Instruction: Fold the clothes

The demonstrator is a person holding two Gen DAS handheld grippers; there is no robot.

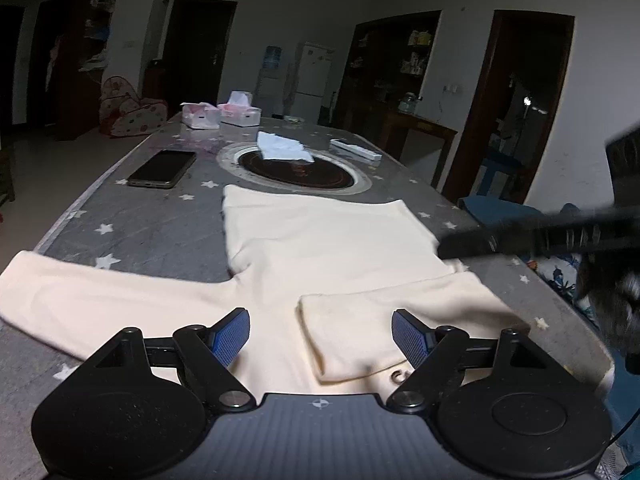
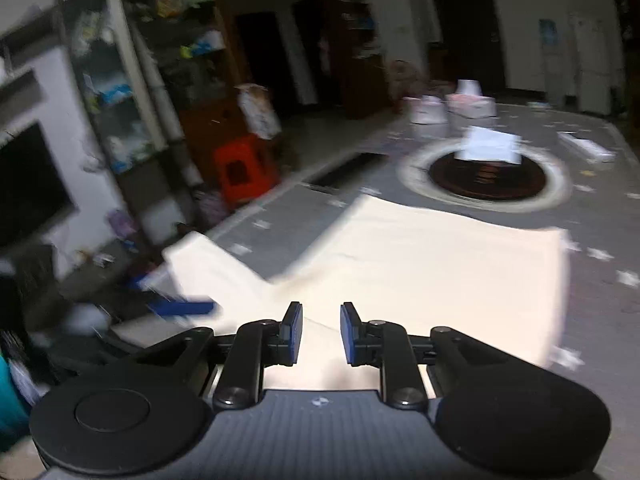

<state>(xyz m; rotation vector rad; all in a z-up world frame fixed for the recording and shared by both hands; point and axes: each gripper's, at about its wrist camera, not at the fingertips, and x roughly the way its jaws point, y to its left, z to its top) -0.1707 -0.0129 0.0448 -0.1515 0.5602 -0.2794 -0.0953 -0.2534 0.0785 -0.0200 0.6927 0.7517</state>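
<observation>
The left tool stands wide apart, its blue ribbed pads above the cream shirt and pressing on nothing. Between them lies the folded end of one sleeve, but the pads do not touch it from the sides.

The right tool is only a little apart, with a narrow gap between its dark blue pads; no cloth is caught in the gap, and the shirt lies just below and in front. In the left view, the right tool reaches in from the right edge as a dark blurred bar, and its tip is at the right side of the shirt.

The shirt is soft, smooth and pale, spread flat on the counter. One long sleeve stretches to the left, and the other is folded in over the body. The counter has a grey cover with white stars. A round dark plate with a light rim is set into it beyond the shirt, and a black phone lies nearby.
</observation>
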